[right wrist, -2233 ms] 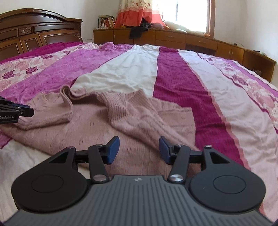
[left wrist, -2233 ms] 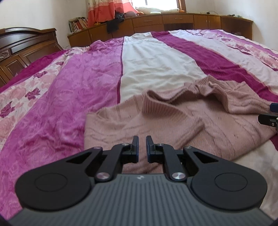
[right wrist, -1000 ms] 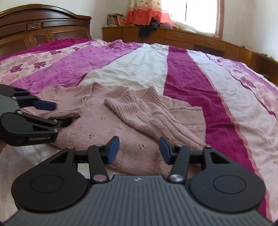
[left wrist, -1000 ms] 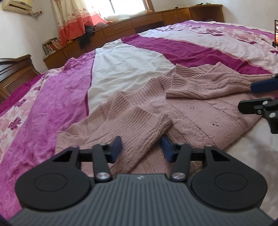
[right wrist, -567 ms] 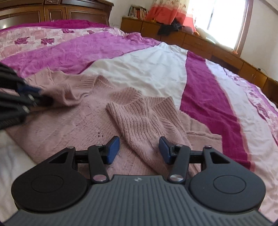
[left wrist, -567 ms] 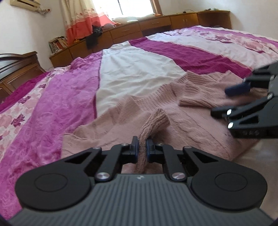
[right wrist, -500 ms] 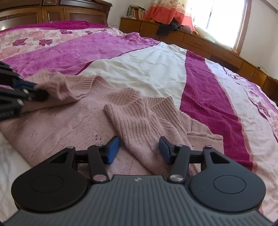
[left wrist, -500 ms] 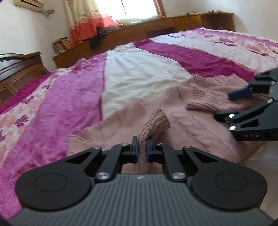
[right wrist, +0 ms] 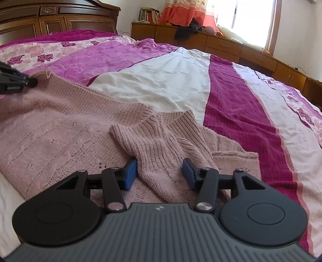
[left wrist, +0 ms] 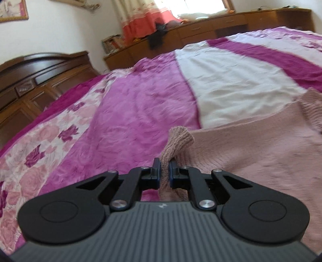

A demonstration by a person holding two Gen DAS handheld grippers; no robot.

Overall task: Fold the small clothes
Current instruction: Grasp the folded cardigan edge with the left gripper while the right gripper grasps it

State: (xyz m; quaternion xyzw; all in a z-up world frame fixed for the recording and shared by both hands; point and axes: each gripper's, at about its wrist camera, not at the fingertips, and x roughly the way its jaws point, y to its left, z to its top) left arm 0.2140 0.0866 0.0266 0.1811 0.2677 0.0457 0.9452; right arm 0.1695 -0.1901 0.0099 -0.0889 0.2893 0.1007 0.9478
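A dusty-pink knit sweater [right wrist: 60,129] lies on the bed, its body spread flat. My left gripper [left wrist: 165,173] is shut on the ribbed cuff [left wrist: 177,141] of one sleeve, which stands up between the pads. In the right wrist view that same gripper [right wrist: 30,81] shows at the far left, with the sleeve stretched out leftward. My right gripper [right wrist: 160,174] is open, its blue pads either side of the other sleeve [right wrist: 159,149], which lies folded across the sweater's right part.
The bed carries a striped quilt [right wrist: 231,96] in magenta, white and rose print. A dark wooden headboard [right wrist: 56,18] stands at the left. Low wooden cabinets [right wrist: 231,46] with clothes and books run under the window behind the bed.
My left gripper closed on the sleeve cuff and pulled it out to the left, away from the sweater's body. The right gripper has come closer over the folded right sleeve, still open.
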